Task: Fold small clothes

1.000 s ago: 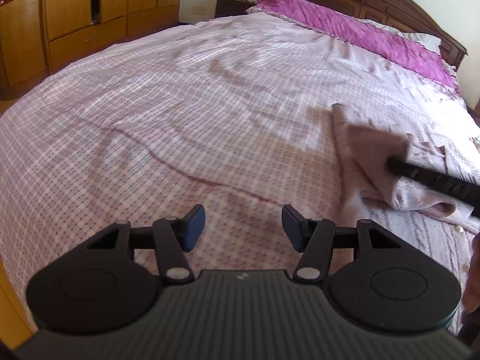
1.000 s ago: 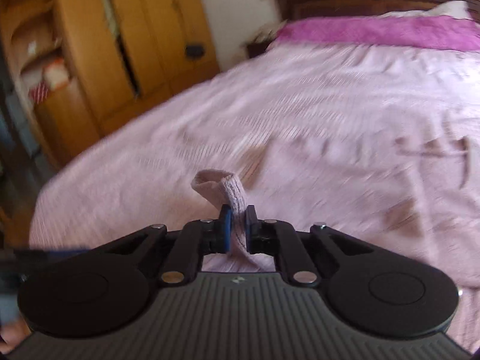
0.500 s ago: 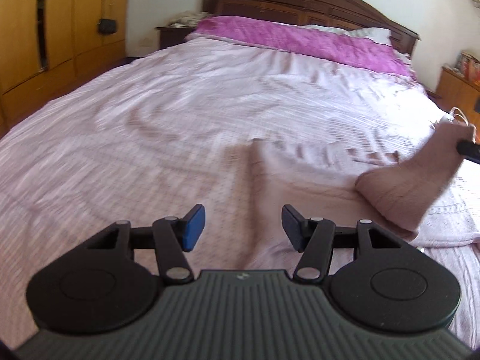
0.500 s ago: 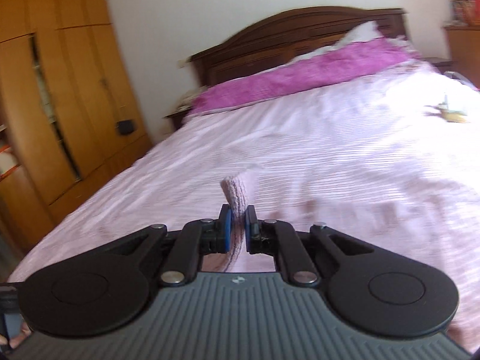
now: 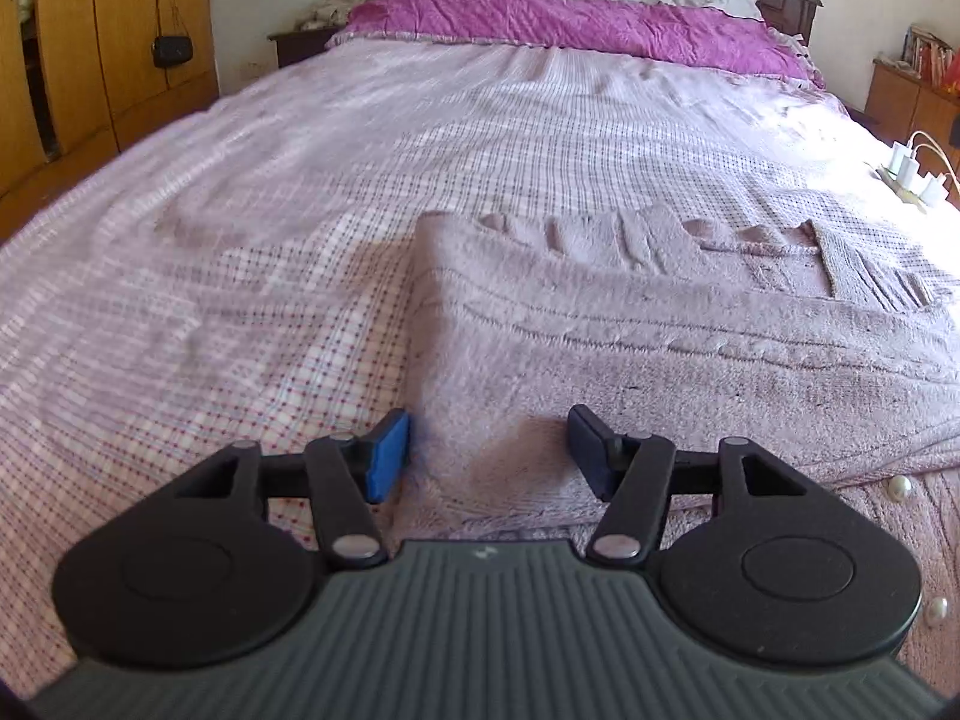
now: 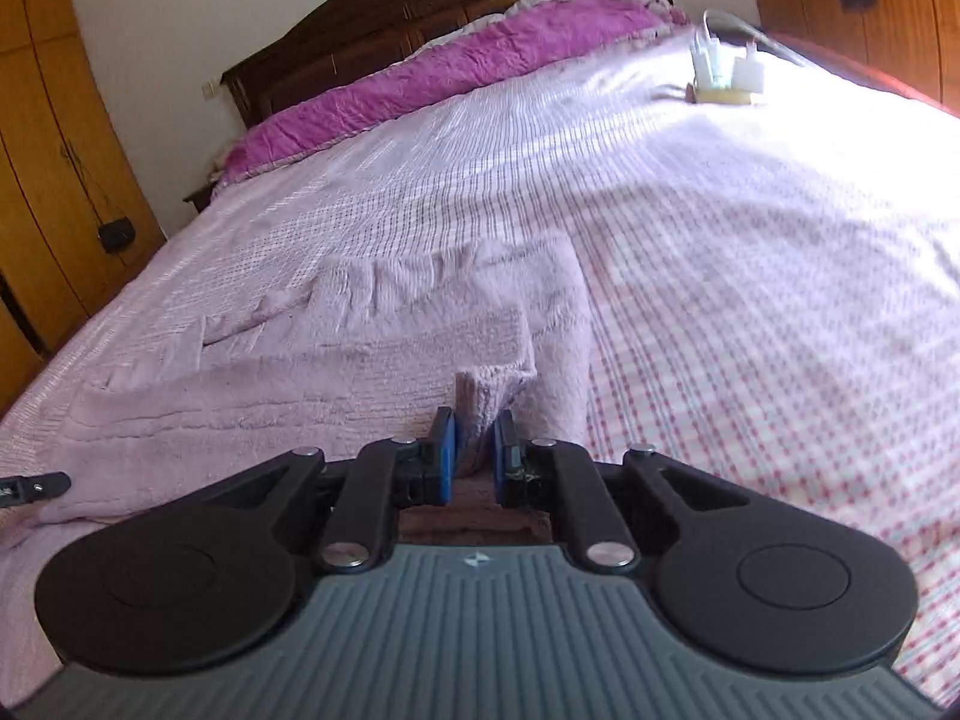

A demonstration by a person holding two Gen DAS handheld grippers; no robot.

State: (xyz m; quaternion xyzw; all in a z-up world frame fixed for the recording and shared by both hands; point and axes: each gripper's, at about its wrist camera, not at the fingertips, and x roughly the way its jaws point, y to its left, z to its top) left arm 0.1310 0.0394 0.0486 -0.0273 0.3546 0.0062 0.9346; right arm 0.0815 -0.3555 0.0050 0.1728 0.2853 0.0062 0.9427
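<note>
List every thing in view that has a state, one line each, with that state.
left gripper: open, at the sweater's near corner, gripping nothing.
right gripper: shut on a bunched fold of the sweater.
sweater: spread on the bed, partly folded.
wardrobe door: ajar, dark gap showing.
chargers: plugged into a power strip on the bed.

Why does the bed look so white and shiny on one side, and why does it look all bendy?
In the right wrist view, sunlight washes out the checked bedspread near the chargers; its pattern there is lost in glare. In the left wrist view, the same bright patch sits at the far right edge, while the pink sweater stays evenly lit. Both views bend the bed's edges: that is fisheye distortion.
</note>
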